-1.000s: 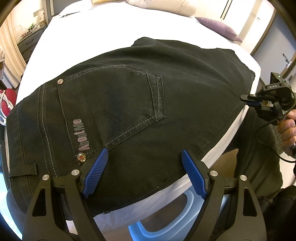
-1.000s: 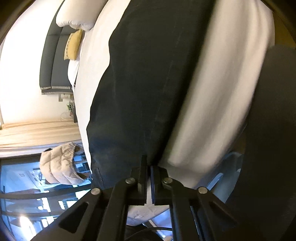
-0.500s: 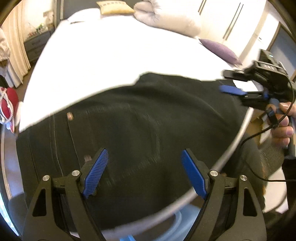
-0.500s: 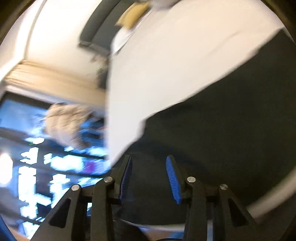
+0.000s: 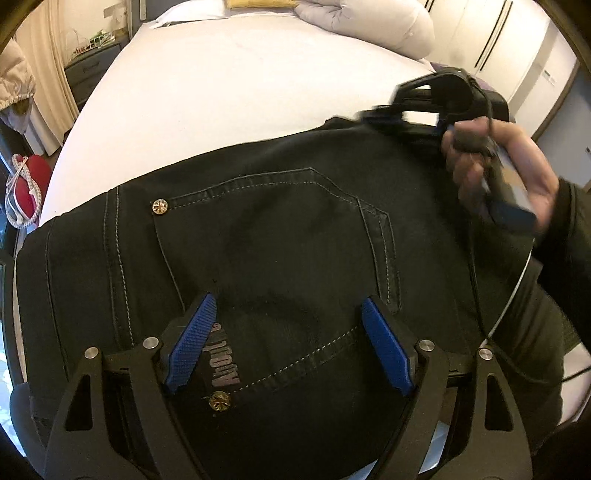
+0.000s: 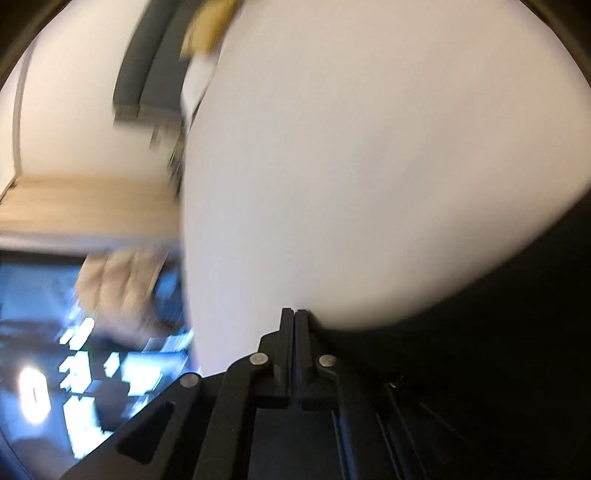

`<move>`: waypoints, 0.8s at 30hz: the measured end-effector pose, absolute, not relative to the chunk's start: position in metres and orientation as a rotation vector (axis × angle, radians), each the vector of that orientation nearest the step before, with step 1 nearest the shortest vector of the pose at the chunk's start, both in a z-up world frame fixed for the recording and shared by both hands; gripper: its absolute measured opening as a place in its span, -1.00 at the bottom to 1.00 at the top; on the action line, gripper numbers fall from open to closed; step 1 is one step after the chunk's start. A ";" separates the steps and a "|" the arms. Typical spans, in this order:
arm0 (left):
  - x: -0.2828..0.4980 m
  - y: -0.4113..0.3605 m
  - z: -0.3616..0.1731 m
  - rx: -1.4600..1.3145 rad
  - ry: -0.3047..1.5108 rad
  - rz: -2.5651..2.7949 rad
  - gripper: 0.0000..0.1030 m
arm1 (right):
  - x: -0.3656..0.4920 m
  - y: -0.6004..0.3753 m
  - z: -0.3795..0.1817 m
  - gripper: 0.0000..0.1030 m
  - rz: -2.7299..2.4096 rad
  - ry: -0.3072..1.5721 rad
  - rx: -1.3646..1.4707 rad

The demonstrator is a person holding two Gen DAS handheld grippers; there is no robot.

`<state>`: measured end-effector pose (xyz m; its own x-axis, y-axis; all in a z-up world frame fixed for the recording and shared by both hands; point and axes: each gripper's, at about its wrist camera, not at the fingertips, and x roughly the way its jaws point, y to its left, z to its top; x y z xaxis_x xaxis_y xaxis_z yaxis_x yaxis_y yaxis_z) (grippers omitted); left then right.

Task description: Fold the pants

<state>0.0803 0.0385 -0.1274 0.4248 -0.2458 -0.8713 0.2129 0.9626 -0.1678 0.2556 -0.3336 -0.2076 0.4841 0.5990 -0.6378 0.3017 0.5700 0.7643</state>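
1. Nearest in the left wrist view, the left gripper [image 5: 288, 343] hangs over the black pants [image 5: 280, 236] with its blue-padded fingers [image 5: 192, 341] spread wide apart and nothing between them.
2. Between those fingers lies the lower part of a back pocket [image 5: 273, 240], with a grey logo patch [image 5: 225, 360] and a brass rivet [image 5: 220, 401] near the bed's near edge.
3. The pants lie flat across the near part of the bed [image 5: 229, 88], back side up, reaching to its near edge; a second rivet [image 5: 161, 206] sits at the pocket's far left corner.
4. Towards the pants' far right corner, the right hand [image 5: 498, 166] grips the right gripper [image 5: 380, 112], blurred at the fabric's far edge.
5. In the right wrist view, the right gripper's [image 6: 294, 314] fingers are pressed together; whether any cloth is pinched between them cannot be told through the blur, though dark fabric fills the right side.
6. Farthest off, a white duvet [image 5: 369, 18] and a yellow pillow [image 5: 258, 3] lie at the bed's head.
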 end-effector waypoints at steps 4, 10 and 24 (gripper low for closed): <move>0.082 0.046 -0.121 -0.077 1.101 -0.283 0.57 | 0.233 -0.358 -0.176 -0.59 0.213 1.037 1.001; 0.084 0.043 -0.118 -0.057 1.094 -0.276 0.57 | 0.189 -0.291 -0.177 -0.31 0.490 1.130 0.925; 0.077 0.042 -0.122 -0.065 1.101 -0.266 0.57 | 0.185 -0.569 -0.192 -1.00 -0.199 0.823 1.098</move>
